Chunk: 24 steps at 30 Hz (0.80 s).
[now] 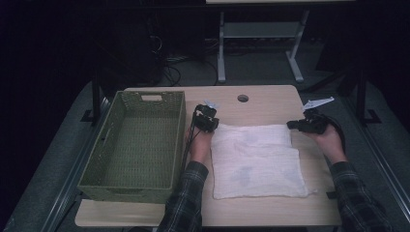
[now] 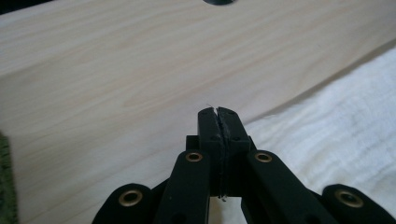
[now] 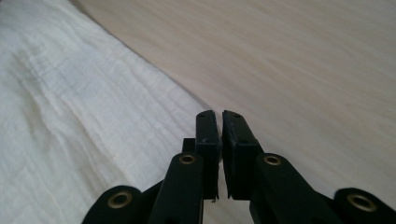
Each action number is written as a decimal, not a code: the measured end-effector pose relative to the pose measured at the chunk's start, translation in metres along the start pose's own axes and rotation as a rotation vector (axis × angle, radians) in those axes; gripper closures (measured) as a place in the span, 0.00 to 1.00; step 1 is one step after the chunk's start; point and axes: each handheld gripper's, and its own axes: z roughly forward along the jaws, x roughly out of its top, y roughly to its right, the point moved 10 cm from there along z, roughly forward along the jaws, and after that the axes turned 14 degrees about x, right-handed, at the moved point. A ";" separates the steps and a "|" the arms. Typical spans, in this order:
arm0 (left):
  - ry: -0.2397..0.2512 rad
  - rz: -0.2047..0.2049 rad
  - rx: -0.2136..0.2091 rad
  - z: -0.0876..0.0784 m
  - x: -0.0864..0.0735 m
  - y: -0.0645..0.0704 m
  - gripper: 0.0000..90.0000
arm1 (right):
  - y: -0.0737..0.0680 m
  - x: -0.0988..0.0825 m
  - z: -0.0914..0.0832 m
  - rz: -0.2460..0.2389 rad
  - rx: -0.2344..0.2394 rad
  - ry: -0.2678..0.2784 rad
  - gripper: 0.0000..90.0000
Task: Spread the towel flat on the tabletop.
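Observation:
A white folded towel (image 1: 256,159) lies flat on the middle of the wooden table (image 1: 270,101). My left gripper (image 1: 207,119) hovers at the towel's far left corner. In the left gripper view its jaws (image 2: 218,112) are pressed together over bare wood, with the towel (image 2: 341,135) just to their right and no cloth between them. My right gripper (image 1: 303,124) sits at the towel's far right corner. In the right gripper view its jaws (image 3: 220,115) stand almost touching, a thin slit between them and nothing held, beside the towel's edge (image 3: 84,107).
A green woven basket (image 1: 99,183), empty, stands along the table's left side, close to my left forearm. A round cable hole (image 1: 242,98) sits near the table's far edge. Beyond the table are a desk frame (image 1: 221,48) and cables on the dark floor.

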 end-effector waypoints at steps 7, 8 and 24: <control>-0.023 -0.031 0.033 0.013 -0.004 -0.008 0.99 | 0.015 0.007 0.010 0.025 -0.020 0.024 0.93; -0.032 -0.033 0.038 0.016 -0.006 -0.009 0.99 | 0.016 0.007 0.012 0.018 -0.025 0.019 0.92; -0.077 -0.047 0.049 0.027 -0.024 -0.010 0.72 | 0.019 0.002 0.023 0.022 -0.021 0.003 0.77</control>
